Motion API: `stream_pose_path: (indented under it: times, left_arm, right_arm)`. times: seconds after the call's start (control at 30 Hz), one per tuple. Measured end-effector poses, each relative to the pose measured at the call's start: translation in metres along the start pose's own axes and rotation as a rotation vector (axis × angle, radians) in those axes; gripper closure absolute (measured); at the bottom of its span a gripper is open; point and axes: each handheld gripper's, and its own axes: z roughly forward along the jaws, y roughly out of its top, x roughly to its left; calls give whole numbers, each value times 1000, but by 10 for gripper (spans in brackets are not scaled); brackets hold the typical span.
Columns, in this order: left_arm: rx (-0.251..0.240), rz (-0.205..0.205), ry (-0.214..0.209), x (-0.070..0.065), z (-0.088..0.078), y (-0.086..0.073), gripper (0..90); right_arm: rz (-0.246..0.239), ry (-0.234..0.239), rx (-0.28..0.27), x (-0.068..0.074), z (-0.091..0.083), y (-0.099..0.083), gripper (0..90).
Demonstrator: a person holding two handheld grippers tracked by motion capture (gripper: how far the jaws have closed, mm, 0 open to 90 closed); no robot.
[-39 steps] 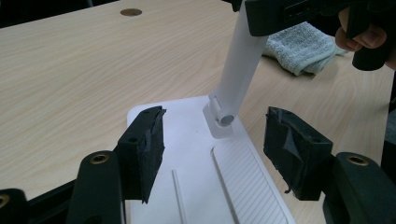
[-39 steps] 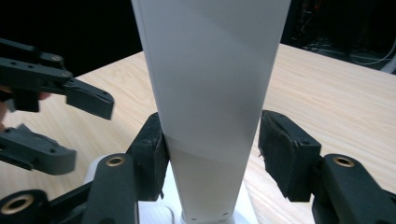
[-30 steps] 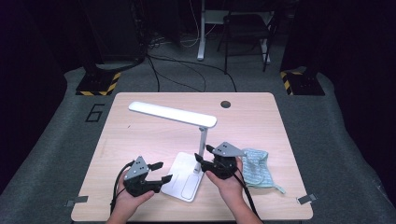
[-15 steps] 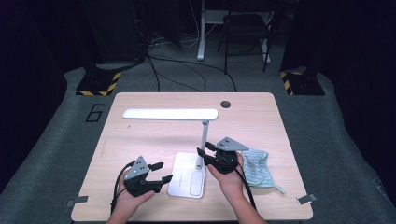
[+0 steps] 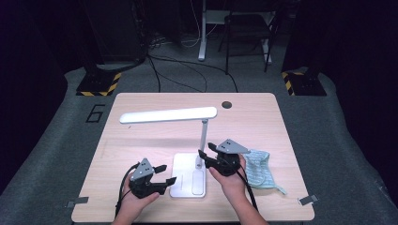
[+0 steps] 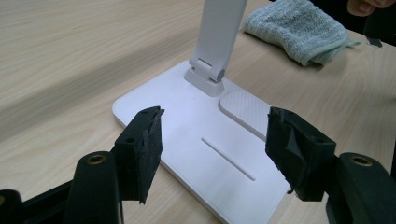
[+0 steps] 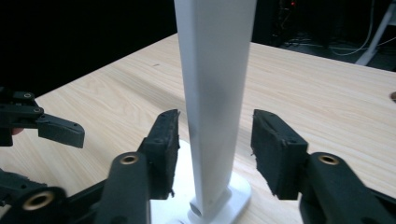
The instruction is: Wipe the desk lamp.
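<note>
A white desk lamp stands on the wooden table (image 5: 141, 154), with a flat base (image 5: 190, 177), an upright post (image 5: 203, 138) and a long head (image 5: 169, 115). My right gripper (image 5: 202, 157) is at the post's foot. In the right gripper view the post (image 7: 217, 93) rises between its jaws (image 7: 215, 144), which have just been opening; a thin gap shows on each side. My left gripper (image 5: 165, 181) is at the base's left edge. Its jaws (image 6: 215, 149) have also just been opening and stand wide over the base (image 6: 187, 135), touching nothing.
A pale blue-green cloth (image 5: 260, 169) lies crumpled right of the lamp, close to my right hand; the left gripper view has that cloth (image 6: 299, 28) beyond the base. A round cable hole (image 5: 227, 104) sits near the table's far edge. Bare wood spreads left of the lamp.
The lamp has turned about its post: the head's left end swung toward the near side, so the head now lies almost straight across the table. Both hands stayed where they were.
</note>
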Motion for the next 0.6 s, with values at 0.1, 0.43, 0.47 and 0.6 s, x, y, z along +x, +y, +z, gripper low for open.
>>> stream_pose_path:
  times: [0.1, 0.43, 0.47, 0.6]
  left_arm:
    - [11, 0, -8, -5, 6, -1, 356]
    - [67, 9, -3, -24, 31, -9, 317]
    - [77, 11, -6, -26, 34, -10, 314]
    - [98, 9, 4, -31, 43, -11, 294]
  right_arm:
    - [10, -10, -5, 0, -12, -4, 469]
    - [-37, -88, -24, -13, -57, -24, 449]
    - [-37, -99, -26, -16, -61, -26, 447]
    - [-8, -136, -32, -27, -75, -37, 444]
